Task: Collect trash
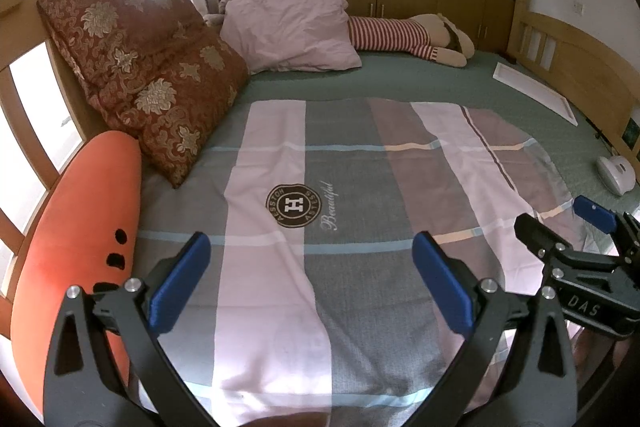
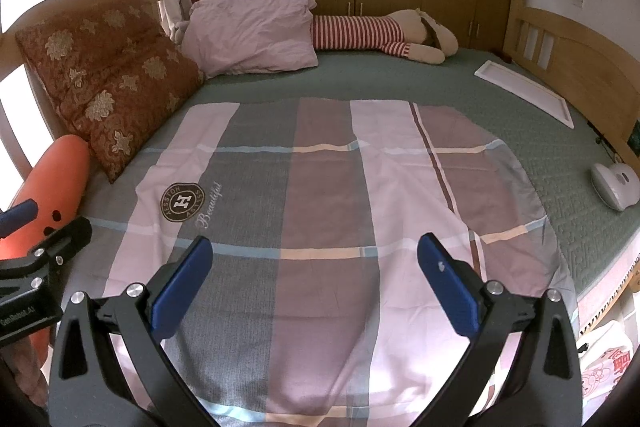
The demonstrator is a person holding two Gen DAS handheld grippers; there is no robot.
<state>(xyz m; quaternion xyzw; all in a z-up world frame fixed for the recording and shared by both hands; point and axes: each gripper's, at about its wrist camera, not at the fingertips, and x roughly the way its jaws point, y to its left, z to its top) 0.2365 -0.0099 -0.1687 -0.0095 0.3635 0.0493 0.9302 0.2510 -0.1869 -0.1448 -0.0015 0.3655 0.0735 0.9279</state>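
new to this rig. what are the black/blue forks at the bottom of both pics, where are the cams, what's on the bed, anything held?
The forks are two hand-held grippers, each carrying a fisheye camera that looks along its blue fingers. One view shows the left gripper, the other the right gripper; each also catches its partner at the frame edge. Both are open and hold nothing. Below them a plaid sheet is spread on a green bed cover. Around it lie a red floral quilt, a pink pillow, a striped plush toy, an orange bolster, a white flat panel and a white device. No obvious trash shows.

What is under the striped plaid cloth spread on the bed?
The plaid cloth lies flat on the green quilted bed cover, which shows around its edges. Anything beneath the cloth's middle is covered.
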